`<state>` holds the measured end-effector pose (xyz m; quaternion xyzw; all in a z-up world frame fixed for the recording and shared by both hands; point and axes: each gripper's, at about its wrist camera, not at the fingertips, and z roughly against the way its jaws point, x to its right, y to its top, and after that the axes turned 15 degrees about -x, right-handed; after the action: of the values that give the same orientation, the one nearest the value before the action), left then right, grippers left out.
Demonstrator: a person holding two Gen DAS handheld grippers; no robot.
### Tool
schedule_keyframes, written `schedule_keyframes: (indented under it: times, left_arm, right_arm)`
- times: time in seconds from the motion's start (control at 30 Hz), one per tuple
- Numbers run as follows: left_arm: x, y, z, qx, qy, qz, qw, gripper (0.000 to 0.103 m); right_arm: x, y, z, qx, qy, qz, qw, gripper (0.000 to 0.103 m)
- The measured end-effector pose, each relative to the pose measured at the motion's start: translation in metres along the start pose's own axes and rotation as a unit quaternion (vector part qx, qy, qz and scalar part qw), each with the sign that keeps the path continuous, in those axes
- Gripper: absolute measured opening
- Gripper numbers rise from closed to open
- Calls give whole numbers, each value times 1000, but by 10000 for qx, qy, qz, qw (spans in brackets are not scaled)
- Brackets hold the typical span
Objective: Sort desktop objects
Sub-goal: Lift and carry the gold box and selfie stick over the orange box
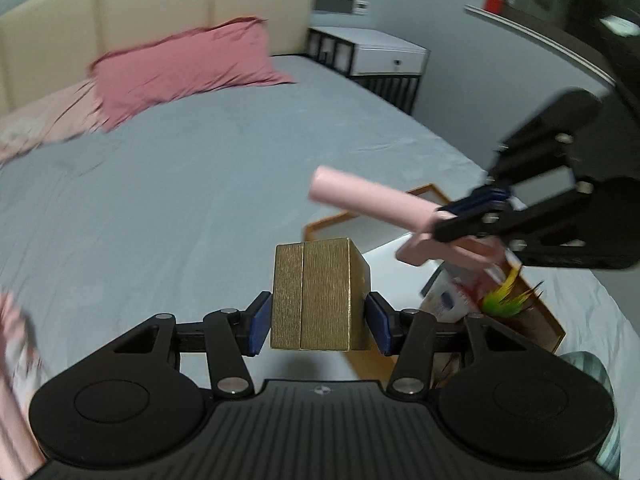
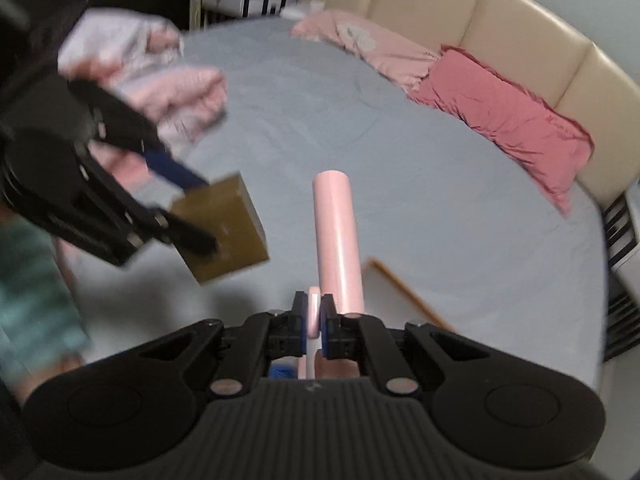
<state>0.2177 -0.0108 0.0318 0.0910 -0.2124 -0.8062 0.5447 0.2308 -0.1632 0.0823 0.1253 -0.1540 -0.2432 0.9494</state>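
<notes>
A gold ribbed box (image 1: pixel 316 296) hangs above the bed, and my left gripper (image 1: pixel 318 322) is shut on its two sides. The same gold box (image 2: pixel 224 228) shows at the left of the right wrist view, between the left gripper's fingers (image 2: pixel 188 236). My right gripper (image 2: pixel 315 318) is shut on the thin flat end of a pink cylinder-shaped object (image 2: pixel 338 240), which points away from it. In the left wrist view that pink object (image 1: pixel 368 198) sticks out to the left of the right gripper (image 1: pixel 476 216), above a wooden tray (image 1: pixel 556 332).
The tray holds a white sheet (image 1: pixel 400 252), small cartons and a green and yellow feathery toy (image 1: pixel 504 300). A grey bedsheet (image 1: pixel 180 200) covers the bed, with a red pillow (image 1: pixel 180 72), pink bedding (image 2: pixel 372 48), a cream headboard (image 2: pixel 520 32) and a heap of pink clothes (image 2: pixel 160 80).
</notes>
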Motion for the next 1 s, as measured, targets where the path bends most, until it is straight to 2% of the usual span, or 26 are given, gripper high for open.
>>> schedule_keyframes:
  times: [0.13,0.27,0.47,0.67,0.8,0.87,1.0]
  left_arm:
    - [20,21,-21,-93,-98,-271,9995,58]
    - [28,33,-42,-216,-206,-318,9991,58]
    - [36,43,-66,-463,-319,-437,9975,58]
    - [42,54,-100,-709,-344,-700,9944,58]
    - [47,58,-120,-852,-350,-848,9921,58]
    - [51,58,-127,-903,-313,-943,9910,58]
    - [55,58,-139,-997,-193,-1050,9893,58]
  right_arm:
    - [33,-1,-29,-455,14,752,9961,6]
    - [53,-2,-65,-901,65,1499,9846,6]
    - [70,0,-121,-1342,354,2104,9677,6]
    - [85,-4,-160,-1457,603,2397,9579,6]
    - [96,-6,-173,-1372,741,2478,9562,7]
    - [106,-4,-172,-1231,819,2399,9595,7]
    - [117,-4,-173,-1040,519,2485,9616,12]
